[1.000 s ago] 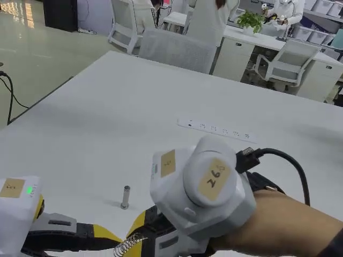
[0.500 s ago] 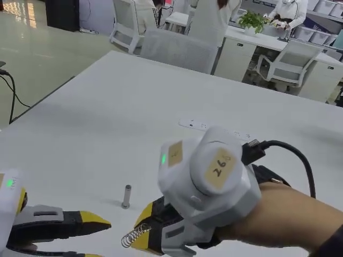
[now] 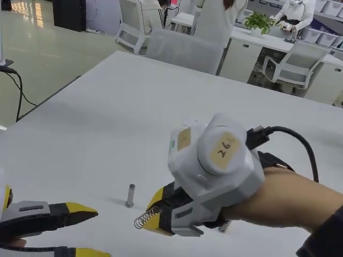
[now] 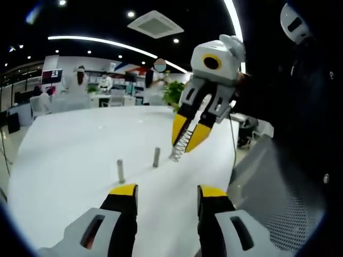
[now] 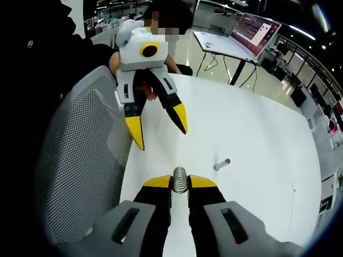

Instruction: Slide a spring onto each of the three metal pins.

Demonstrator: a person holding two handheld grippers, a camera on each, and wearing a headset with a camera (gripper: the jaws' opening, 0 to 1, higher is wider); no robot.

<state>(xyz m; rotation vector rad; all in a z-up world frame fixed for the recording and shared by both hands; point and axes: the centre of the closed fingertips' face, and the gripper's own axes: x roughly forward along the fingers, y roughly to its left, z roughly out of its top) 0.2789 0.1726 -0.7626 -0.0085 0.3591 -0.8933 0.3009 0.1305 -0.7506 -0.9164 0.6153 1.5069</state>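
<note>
Nearest the person, the left tool [image 3: 88, 233] hovers low over the surface [image 3: 161, 107] with its yellow-tipped jaws apart and nothing between them. It probably waits there, off to the side, so it stays out of the way but can help if needed.

Just beyond it, the right tool [image 5: 180, 184] is closed on a spring [image 5: 180, 179]. The jaws pinch one end of the coil, and the rest juts out past the tips, tilted downward. This grip leaves the far end free, which seems deliberate: an open, unclamped end can be lowered over the top of a pin.

In the left gripper view, a pin [image 4: 121, 171] and a second pin [image 4: 156, 157] stand upright on the surface, apart from each other and both bare. The spring's free end hangs near the second pin, beside it and not yet over it. That pin looks like the one being aimed for, and no spring is seated on either. The upright stance lets a coil drop straight down, so the spring must be brought closer to vertical above the tip.

What looks like another spring [image 3: 225, 227] lies on the surface by the right wrist, probably kept close for a later pin.

Far behind, an office chair [image 3: 182, 51] stands at the surface's far edge.
</note>
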